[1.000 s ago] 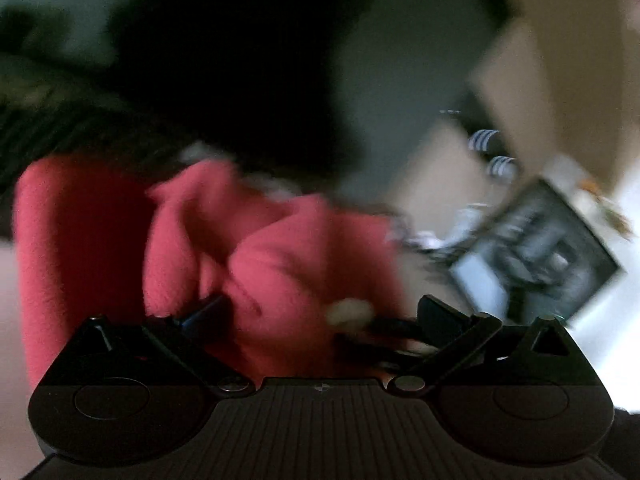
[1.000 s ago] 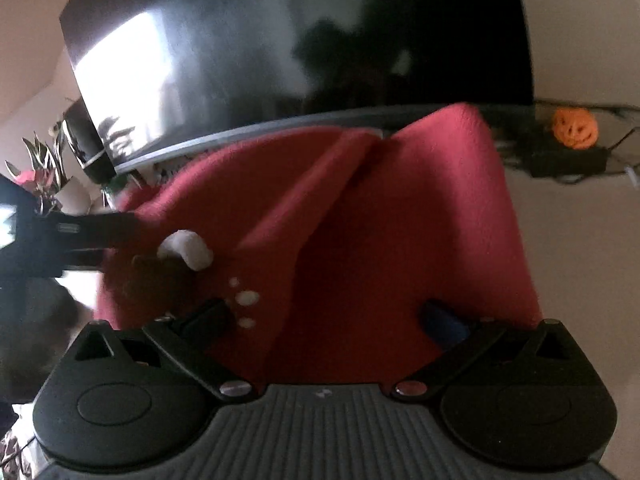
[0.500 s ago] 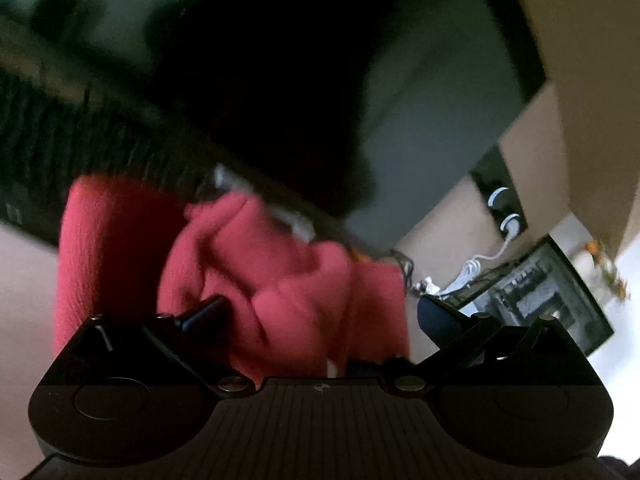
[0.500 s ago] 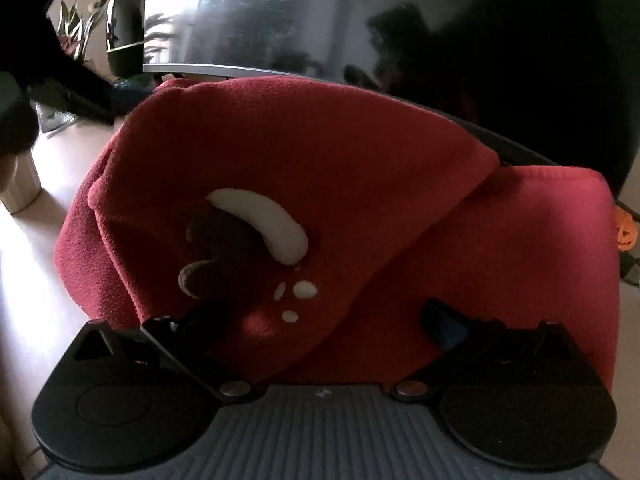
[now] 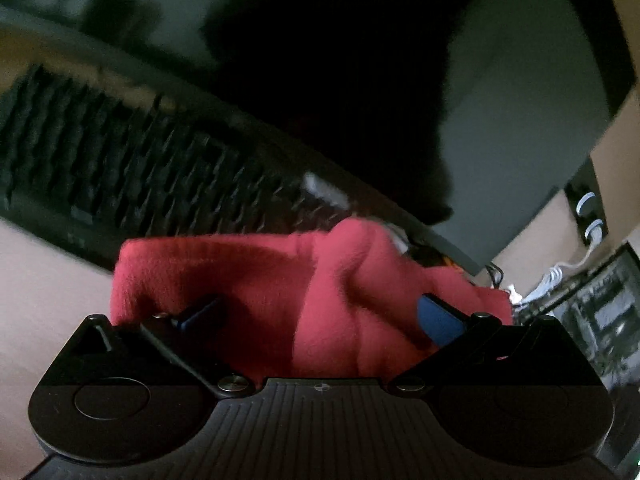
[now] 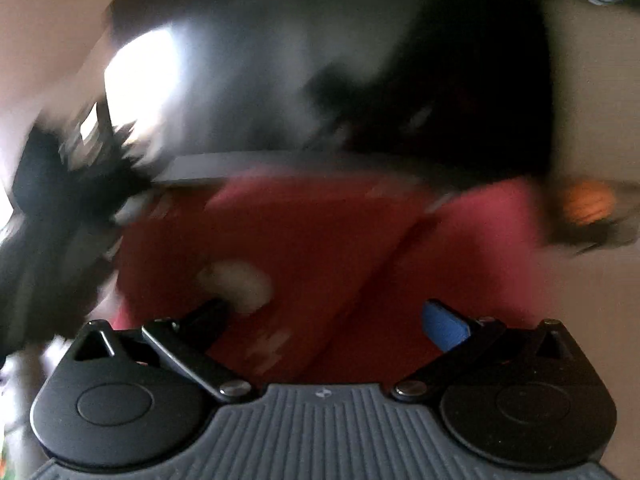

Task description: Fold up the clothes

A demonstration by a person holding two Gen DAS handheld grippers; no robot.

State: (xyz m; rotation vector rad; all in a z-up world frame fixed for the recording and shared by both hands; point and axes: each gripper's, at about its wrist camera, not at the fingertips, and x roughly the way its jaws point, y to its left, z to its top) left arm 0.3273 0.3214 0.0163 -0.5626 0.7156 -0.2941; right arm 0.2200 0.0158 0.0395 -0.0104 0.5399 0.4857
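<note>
Both claws (image 5: 320,316) (image 6: 326,320) wide around red garment (image 5: 328,292)

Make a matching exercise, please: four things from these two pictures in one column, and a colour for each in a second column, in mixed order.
Things:
1. garment
2. keyboard
3. patch on the garment
4. pumpkin figure

Colours:
a. white
b. orange
c. red
d. black

Pairs: 1-c, 2-d, 3-a, 4-b.

The right wrist view is blurred, so the pumpkin figure shows only as an orange blob.
</note>
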